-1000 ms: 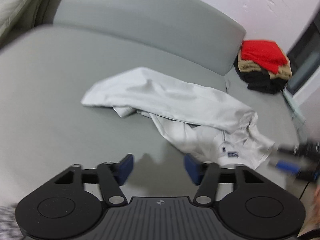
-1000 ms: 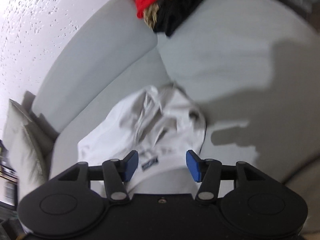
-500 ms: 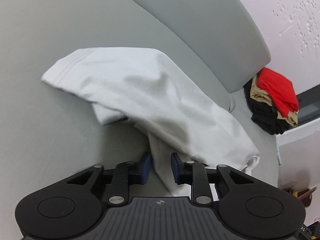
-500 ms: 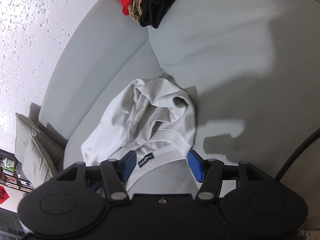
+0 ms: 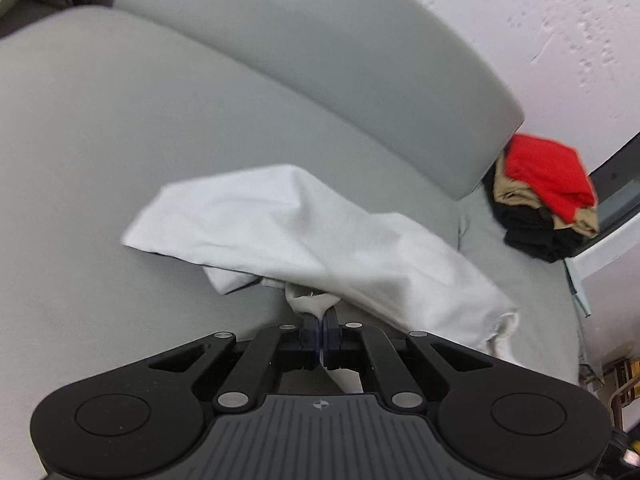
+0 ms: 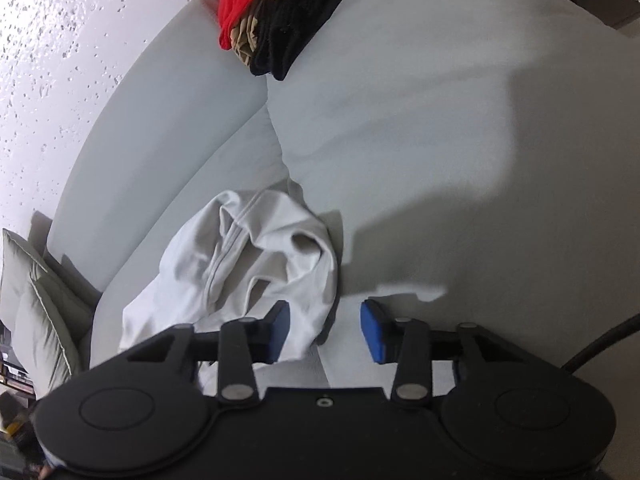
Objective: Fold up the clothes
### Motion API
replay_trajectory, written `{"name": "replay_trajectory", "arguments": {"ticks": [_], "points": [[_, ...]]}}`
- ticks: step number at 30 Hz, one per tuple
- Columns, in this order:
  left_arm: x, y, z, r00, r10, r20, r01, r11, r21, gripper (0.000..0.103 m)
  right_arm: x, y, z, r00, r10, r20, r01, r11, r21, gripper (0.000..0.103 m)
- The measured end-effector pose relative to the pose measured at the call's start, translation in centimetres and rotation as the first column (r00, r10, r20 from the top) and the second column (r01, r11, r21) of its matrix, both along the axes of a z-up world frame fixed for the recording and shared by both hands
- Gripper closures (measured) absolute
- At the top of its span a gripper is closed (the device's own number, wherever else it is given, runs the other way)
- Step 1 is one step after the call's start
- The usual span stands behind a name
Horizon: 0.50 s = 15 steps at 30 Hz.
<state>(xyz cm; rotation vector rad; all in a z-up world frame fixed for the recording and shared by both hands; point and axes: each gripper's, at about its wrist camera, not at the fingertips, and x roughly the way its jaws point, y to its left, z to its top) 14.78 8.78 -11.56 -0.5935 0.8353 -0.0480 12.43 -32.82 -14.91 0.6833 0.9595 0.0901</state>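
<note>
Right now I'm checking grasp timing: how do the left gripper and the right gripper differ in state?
The left gripper is shut, pinching a fold of the white shirt; the right gripper is apart and closing. The left one's pads press the cloth, while the right one's pads only straddle the shirt's edge, not pressing it. Both have blue pads and work over the grey sofa.
</note>
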Motion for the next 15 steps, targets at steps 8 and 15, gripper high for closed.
{"name": "replay_trajectory", "arguments": {"ticks": [8,15], "points": [[0.2,-0.7,-2.4,0.999,-0.01,-0.049,0.01,1.0,0.004,0.101,2.5,1.6,-1.3,0.998,0.061,0.0,-0.06,0.99,-0.125,0.078],[0.0,0.9,-3.8,0.998,0.018,-0.066,-0.024,0.997,-0.078,0.09,4.0,0.8,-2.8,0.992,0.129,0.015,-0.128,0.99,-0.068,0.092]]}}
